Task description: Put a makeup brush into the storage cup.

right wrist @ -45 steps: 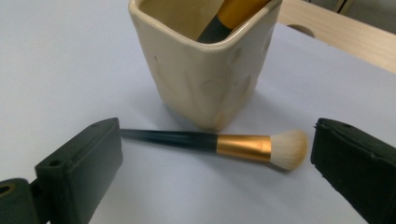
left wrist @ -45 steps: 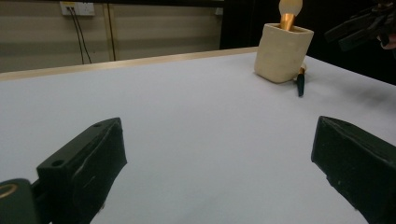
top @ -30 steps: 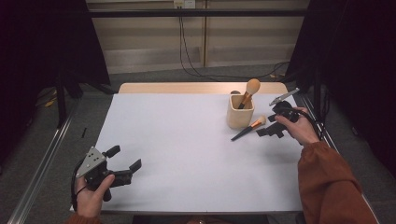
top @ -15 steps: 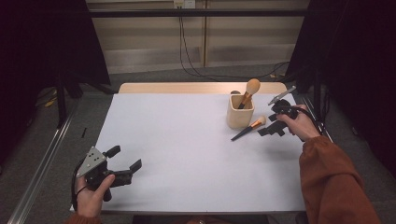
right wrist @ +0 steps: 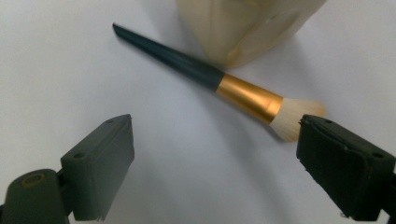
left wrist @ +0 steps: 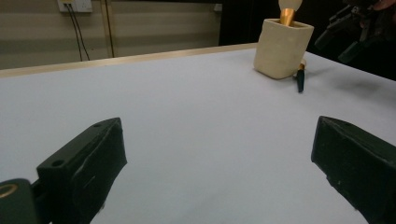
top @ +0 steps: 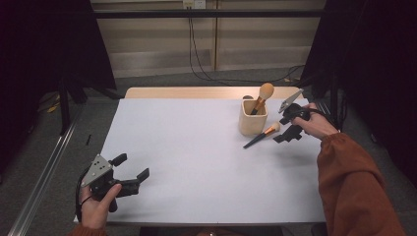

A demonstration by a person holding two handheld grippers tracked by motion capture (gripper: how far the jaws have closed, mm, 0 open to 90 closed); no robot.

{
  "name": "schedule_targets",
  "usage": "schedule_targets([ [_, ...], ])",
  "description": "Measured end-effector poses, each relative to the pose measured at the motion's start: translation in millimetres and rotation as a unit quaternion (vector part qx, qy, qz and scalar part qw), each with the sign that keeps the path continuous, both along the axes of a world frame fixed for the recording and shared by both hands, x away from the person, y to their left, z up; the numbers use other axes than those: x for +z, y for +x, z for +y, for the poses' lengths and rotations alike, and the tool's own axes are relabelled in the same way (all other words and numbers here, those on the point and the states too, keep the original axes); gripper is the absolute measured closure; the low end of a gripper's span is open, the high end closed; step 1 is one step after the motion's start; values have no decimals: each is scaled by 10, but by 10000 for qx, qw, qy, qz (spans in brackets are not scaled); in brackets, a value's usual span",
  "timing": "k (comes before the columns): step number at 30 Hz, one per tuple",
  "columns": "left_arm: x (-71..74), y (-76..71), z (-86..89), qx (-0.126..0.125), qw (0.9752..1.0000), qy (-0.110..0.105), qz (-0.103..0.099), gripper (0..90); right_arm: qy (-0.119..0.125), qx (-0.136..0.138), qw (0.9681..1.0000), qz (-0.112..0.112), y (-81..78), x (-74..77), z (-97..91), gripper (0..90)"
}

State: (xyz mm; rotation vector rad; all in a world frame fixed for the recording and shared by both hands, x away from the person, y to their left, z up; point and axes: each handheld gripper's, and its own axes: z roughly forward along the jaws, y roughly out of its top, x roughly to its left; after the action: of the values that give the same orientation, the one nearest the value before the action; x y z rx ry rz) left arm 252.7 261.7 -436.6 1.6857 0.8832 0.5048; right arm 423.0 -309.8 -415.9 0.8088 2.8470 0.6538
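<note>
A cream cup point(top: 252, 119) stands at the table's far right with a round-headed brush point(top: 263, 94) upright in it. A second brush point(top: 260, 136), with a dark handle, gold ferrule and pale bristles, lies on the table against the cup's base. My right gripper point(top: 287, 129) hovers open just right of its bristles. In the right gripper view this brush point(right wrist: 219, 81) lies across in front of the open right gripper point(right wrist: 219, 163), below the cup point(right wrist: 247, 23). My left gripper point(top: 132, 167) rests open and empty at the near left. Ahead of the left gripper point(left wrist: 219, 172), the cup point(left wrist: 282, 46) is far off.
A white sheet covers the table point(top: 196, 147), with a bare wooden strip point(top: 196, 92) along the far edge. Dark curtains hang at both sides. Cables run down the back wall. An aluminium rail point(top: 44, 177) lies on the floor at the left.
My right gripper has shifted slightly left, closer to the lying brush's bristles. The left gripper has stayed put.
</note>
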Motion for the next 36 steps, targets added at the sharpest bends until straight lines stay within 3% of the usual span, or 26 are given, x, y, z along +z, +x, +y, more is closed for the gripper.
schedule_targets([
  [2,0,0,-1,-10,10000,2,-3,30,-192,129,9997,-21,21,-7,30,106],
  [7,0,-1,-2,-26,10000,9,11,30,-406,433,9982,122,67,-74,95,115],
  [16,-3,1,-3,-31,10000,14,14,30,-566,867,9946,-1,193,-83,226,133],
  [19,-9,3,-1,-26,10000,7,29,30,-744,880,9933,27,208,-117,262,155],
  [23,-11,3,-3,-25,10000,14,36,30,-775,864,9932,-51,261,-150,269,188],
  [27,-12,5,-9,-32,10000,30,38,30,-873,991,9912,-109,284,-176,298,226],
  [35,-19,7,-6,-60,10000,39,69,30,-904,971,9911,-106,338,-265,291,281],
  [36,-19,7,-8,-68,9999,53,67,30,-918,1002,9905,-198,352,-267,290,282],
])
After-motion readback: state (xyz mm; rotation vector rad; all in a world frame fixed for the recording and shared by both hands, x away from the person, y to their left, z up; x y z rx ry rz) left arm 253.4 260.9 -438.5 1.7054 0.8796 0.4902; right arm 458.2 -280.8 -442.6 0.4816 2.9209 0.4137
